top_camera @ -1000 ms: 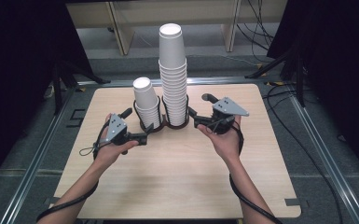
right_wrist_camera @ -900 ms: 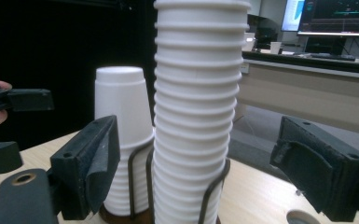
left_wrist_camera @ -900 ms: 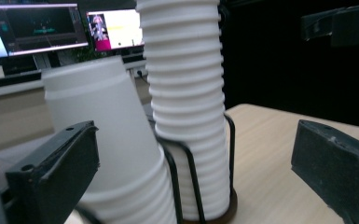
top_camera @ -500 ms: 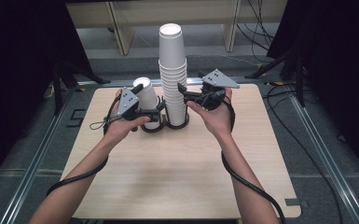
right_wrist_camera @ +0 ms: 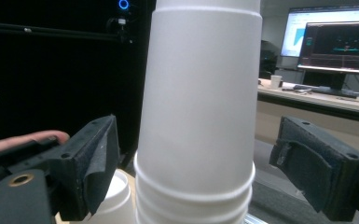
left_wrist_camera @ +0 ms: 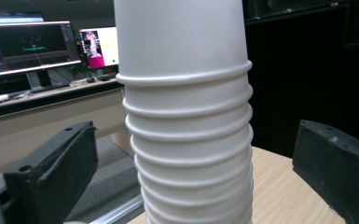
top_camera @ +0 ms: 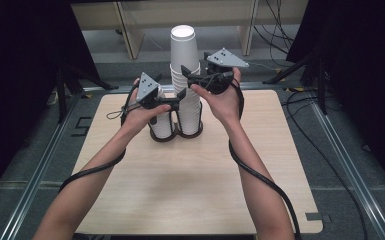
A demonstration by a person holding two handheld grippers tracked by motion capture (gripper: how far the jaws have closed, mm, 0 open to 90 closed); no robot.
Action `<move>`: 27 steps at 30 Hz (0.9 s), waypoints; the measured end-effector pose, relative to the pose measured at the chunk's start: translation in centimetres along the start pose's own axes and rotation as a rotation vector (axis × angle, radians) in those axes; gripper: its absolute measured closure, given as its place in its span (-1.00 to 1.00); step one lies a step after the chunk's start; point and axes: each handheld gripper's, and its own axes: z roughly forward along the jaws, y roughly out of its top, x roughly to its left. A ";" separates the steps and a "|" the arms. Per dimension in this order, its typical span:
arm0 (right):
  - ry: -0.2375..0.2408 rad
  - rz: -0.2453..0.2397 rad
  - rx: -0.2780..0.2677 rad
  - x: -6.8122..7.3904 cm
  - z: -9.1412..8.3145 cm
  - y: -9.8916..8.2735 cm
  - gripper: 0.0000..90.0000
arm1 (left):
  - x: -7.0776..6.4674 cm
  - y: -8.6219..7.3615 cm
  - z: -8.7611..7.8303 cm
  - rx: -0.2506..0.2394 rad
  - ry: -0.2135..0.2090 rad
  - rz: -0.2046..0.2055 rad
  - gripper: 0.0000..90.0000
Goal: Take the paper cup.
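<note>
pale wooden table (top_camera: 190, 175) bears ribbed, tapered white paper cups (top_camera: 186, 75).

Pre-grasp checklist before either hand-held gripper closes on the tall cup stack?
1. Left hand-held gripper jaws open around the tall cup stack: ok.
2. Right hand-held gripper jaws open around the top cup: ok.
3. Jaws clear of the cup walls, gaps on both sides: ok.
4. Stack upright in the black holder: ok.
5. Short cup stack clear of the left jaws: cannot tell.
6. Top cup loose enough to lift alone: cannot tell.
</note>
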 end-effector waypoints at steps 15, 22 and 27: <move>0.009 0.013 -0.002 -0.9 2.4 1.9 -0.67 | 0.2 1.0 2.3 0.001 0.013 -0.020 -1.00; 0.019 0.022 0.031 -1.0 3.7 2.5 -0.67 | 0.4 1.3 3.0 0.004 0.019 -0.030 -1.00; 0.027 0.026 0.051 -0.8 4.4 2.2 -0.66 | 0.5 1.2 3.3 0.010 0.021 -0.037 -1.00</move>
